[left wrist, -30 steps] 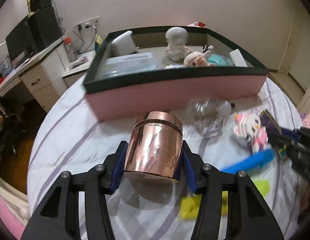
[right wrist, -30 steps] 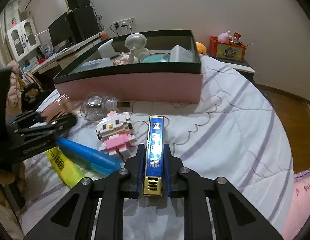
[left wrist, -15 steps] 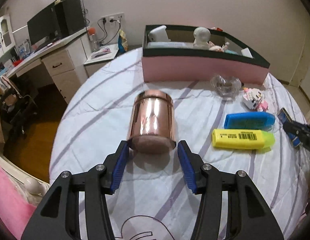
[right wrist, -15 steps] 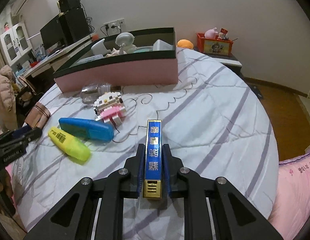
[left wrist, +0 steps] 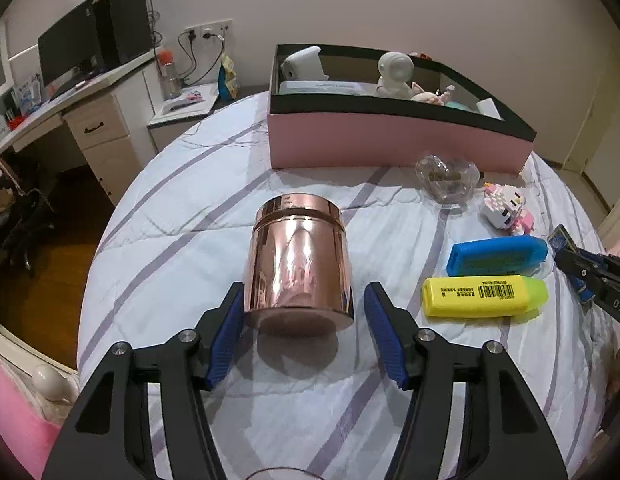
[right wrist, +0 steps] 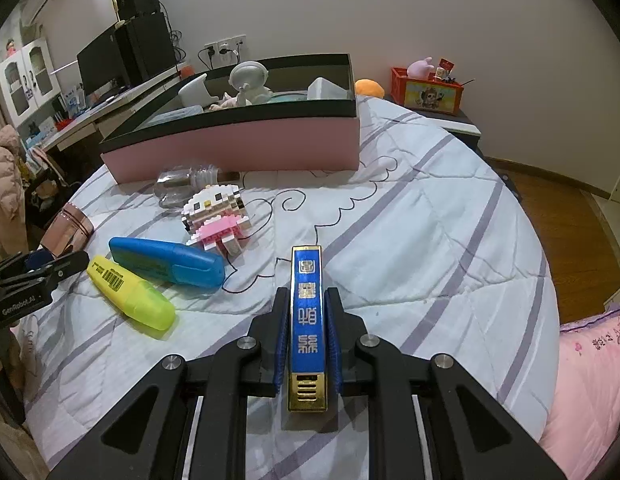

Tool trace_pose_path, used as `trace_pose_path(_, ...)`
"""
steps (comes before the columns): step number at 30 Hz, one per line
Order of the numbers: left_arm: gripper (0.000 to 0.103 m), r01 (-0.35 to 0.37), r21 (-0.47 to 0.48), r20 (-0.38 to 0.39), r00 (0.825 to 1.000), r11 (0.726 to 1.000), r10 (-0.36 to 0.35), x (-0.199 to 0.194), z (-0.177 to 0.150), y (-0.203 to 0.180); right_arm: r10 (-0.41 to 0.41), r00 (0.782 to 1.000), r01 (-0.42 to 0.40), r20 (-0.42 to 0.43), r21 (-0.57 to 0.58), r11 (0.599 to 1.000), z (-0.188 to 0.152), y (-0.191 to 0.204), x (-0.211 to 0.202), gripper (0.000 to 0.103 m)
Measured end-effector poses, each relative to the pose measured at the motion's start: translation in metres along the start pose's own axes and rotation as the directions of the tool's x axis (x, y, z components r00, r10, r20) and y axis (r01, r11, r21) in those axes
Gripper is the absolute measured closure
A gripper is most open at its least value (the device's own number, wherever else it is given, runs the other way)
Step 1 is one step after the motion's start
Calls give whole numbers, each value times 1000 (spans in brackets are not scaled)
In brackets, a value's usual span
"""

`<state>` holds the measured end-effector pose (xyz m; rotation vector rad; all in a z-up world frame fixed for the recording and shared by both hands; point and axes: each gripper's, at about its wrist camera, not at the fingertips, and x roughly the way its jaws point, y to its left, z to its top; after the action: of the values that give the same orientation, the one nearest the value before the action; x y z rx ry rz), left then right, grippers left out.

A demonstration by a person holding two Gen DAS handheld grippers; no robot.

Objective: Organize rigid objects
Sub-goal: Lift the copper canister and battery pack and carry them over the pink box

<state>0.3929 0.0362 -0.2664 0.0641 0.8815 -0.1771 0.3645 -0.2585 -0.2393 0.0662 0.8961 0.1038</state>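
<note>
Two claws over a striped bed with scattered objects.

The left claw (left wrist: 304, 322) gapes wide around a standing copper tin (left wrist: 300, 264), seemingly untouched; the right claw (right wrist: 308, 344) grips a blue-and-gold bar (right wrist: 307, 320). Bare quilt (right wrist: 430, 240) lies right of the pink box (right wrist: 238, 148).

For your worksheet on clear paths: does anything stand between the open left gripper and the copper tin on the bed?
Nothing visible does. The copper tin stands upright on the quilt directly ahead of the left gripper, its base between the open blue pads, which show gaps on both sides.
</note>
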Motion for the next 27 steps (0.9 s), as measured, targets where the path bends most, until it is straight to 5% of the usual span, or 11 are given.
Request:
trace_pose_path(4, 56, -19, 3, 11, 1000, 1000, 19, 2, 4, -1, -2, 1000, 2, 0, -4, 1000, 1, 0, 2, 86)
trace_pose_path(18, 56, -34, 53, 65, 997, 998, 30, -30, -4, -14, 46, 994, -45, 103, -11, 999, -2, 9, -27, 87)
trace_pose_path(27, 56, 41, 68, 148, 988, 997, -51, -70, 0, -32, 68, 980, -59, 187, -52, 997, 3, 28, -59, 87)
